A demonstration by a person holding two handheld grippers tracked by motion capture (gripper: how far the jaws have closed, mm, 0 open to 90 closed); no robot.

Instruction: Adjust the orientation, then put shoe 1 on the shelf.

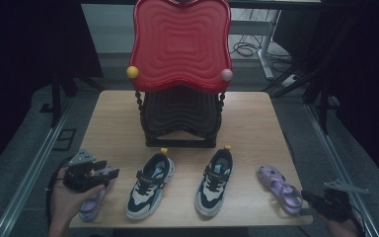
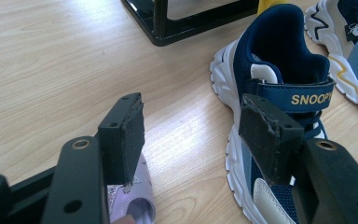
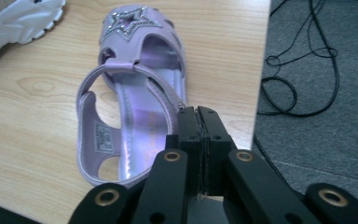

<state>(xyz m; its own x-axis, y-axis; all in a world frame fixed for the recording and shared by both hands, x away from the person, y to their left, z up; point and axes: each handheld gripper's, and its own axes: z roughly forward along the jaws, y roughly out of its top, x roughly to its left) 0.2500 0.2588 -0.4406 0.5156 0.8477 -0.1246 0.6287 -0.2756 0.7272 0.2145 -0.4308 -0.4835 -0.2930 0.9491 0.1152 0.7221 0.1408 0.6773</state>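
Two lilac sandals and two navy-and-white sneakers lie in a row on the wooden table (image 1: pixel 251 118). My left gripper (image 1: pixel 109 173) (image 2: pixel 191 116) is open and hovers low over the left sandal (image 1: pixel 91 205) (image 2: pixel 137 196), whose toe shows under the left jaw. The left sneaker (image 1: pixel 150 185) (image 2: pixel 279 70) lies just to the gripper's right. My right gripper (image 1: pixel 308 200) (image 3: pixel 198 112) is shut, pads pressed together, over the heel-side rim of the right sandal (image 1: pixel 279 187) (image 3: pixel 135 107). I cannot tell whether it touches that rim. The right sneaker (image 1: pixel 214 182) (image 2: pixel 349 42) lies between them.
A black shoe rack (image 1: pixel 180 118) (image 2: pixel 191 21) with a red wavy tray (image 1: pixel 180 42) stands at the back middle of the table. The right sandal lies close to the table's right edge, with grey floor and cables (image 3: pixel 303 79) beyond it.
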